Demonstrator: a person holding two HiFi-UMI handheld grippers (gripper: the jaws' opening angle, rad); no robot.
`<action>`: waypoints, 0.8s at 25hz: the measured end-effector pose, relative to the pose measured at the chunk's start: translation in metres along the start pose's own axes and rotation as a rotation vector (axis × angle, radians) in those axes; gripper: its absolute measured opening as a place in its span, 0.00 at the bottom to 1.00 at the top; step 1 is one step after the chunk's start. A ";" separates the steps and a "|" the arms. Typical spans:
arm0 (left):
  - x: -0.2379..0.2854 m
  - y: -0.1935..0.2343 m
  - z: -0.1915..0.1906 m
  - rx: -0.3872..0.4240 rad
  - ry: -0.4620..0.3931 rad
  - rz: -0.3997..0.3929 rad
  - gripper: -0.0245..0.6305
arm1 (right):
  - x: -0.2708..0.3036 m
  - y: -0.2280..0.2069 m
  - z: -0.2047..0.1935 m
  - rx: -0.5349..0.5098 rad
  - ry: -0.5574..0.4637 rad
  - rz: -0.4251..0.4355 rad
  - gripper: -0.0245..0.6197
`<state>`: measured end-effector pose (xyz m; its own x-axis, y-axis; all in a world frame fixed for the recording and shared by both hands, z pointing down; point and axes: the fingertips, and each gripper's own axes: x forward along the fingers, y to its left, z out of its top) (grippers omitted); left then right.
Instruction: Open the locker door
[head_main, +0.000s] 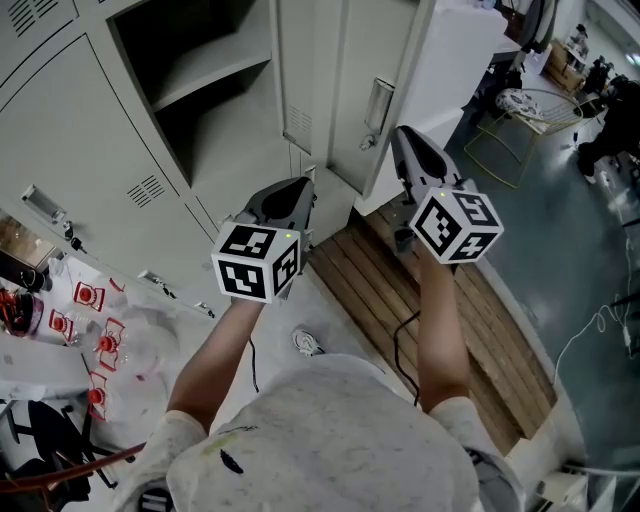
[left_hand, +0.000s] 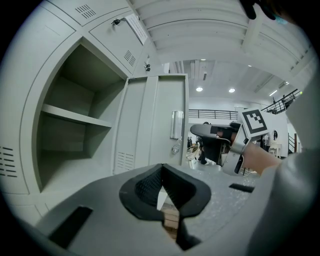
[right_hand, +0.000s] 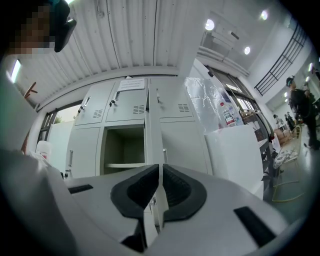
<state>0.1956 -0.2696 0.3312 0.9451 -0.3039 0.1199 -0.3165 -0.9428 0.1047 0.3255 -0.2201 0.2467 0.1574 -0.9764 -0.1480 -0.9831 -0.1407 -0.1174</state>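
In front of a bank of pale grey sheet-metal lockers, the locker door (head_main: 340, 80) stood swung out. It was a flat panel with vertical folds, a small louvred vent low on it and a slim bright metal handle (head_main: 379, 103) near its free edge. At 10 o'clock from the door gaped the boxy compartment (head_main: 200, 130), with a thin flat shelf (head_main: 215, 75) crossing it.

The right claw (right_hand: 159, 170) pointed toward the handle side of the door and was near it. Its ribbed black pads stood a thin slit apart and held nothing, and the door's pale edge showed well beyond them. The left claw (left_hand: 161, 170), at 8 o'clock from the right one, had its pad tips pressed together and was empty. Each claw carried a marker cube (head_main: 257, 262) printed with black-and-white squares. At 6 o'clock from the door lay a platform (head_main: 400, 290) of brown wooden slats.
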 end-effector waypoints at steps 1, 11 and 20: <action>0.000 0.000 0.000 0.000 0.000 0.002 0.05 | -0.001 0.001 0.001 -0.007 -0.002 0.000 0.08; -0.015 0.001 -0.004 -0.008 0.006 0.040 0.05 | -0.008 0.034 -0.007 -0.024 0.021 0.065 0.08; -0.047 0.020 -0.008 -0.023 0.001 0.133 0.05 | -0.003 0.091 -0.039 -0.014 0.083 0.177 0.06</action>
<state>0.1440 -0.2734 0.3358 0.8948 -0.4256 0.1350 -0.4405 -0.8909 0.1109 0.2319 -0.2361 0.2747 -0.0256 -0.9961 -0.0838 -0.9960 0.0326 -0.0828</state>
